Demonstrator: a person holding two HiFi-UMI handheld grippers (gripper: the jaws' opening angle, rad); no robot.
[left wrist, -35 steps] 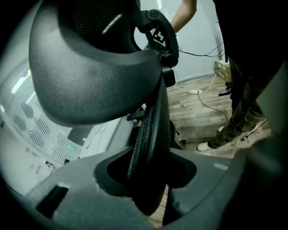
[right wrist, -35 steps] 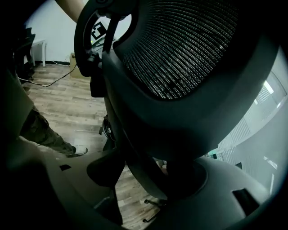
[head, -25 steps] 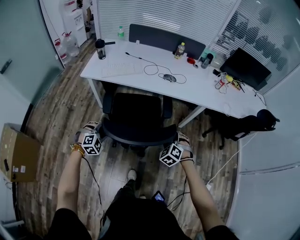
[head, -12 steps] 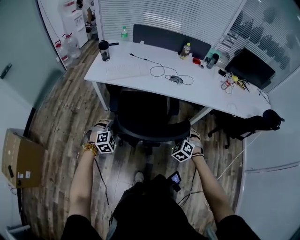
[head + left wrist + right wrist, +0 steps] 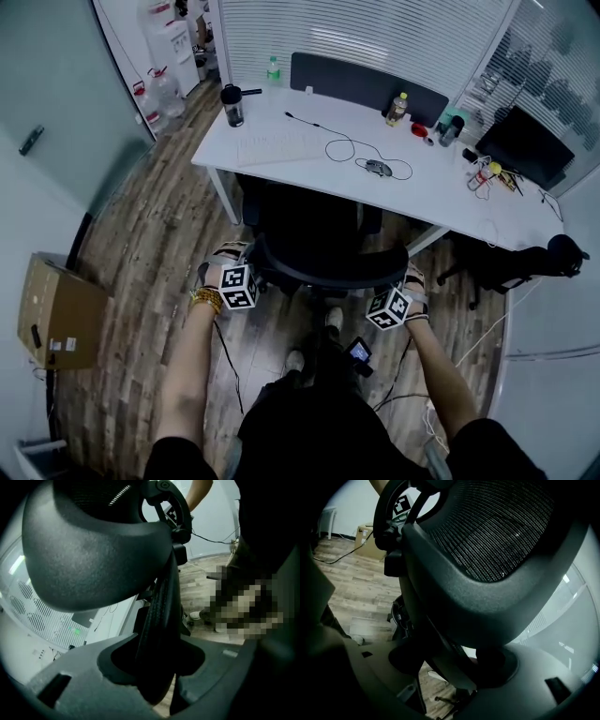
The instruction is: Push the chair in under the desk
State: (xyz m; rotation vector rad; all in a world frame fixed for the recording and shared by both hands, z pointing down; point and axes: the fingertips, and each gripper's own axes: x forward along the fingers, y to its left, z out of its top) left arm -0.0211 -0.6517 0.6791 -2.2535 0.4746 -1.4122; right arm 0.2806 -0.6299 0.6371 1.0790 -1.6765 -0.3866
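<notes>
A black mesh office chair (image 5: 314,234) stands at the white desk (image 5: 441,192), its seat front tucked beneath the desk edge. My left gripper (image 5: 246,267) clasps the left end of the backrest's top rim, and the rim (image 5: 159,616) fills the gap of the left gripper (image 5: 159,667). At the right end of that rim sits my right gripper (image 5: 401,281). Its jaws have just been opening a little wider, with the rim (image 5: 440,634) still lying between them in the right gripper (image 5: 454,667). The mesh back (image 5: 497,531) looms above.
On the desk lie a keyboard (image 5: 272,148), a mouse (image 5: 378,168), a cable, a flask (image 5: 232,105) and bottles. A second black chair (image 5: 511,262) stands at the right, a cardboard box (image 5: 56,314) at the left. Water jugs (image 5: 164,89) stand far left. Cables trail on the wooden floor.
The chair has rolled towards the desk with both grippers following on its backrest. The seat, fully in view before, is now partly under the desk edge.
</notes>
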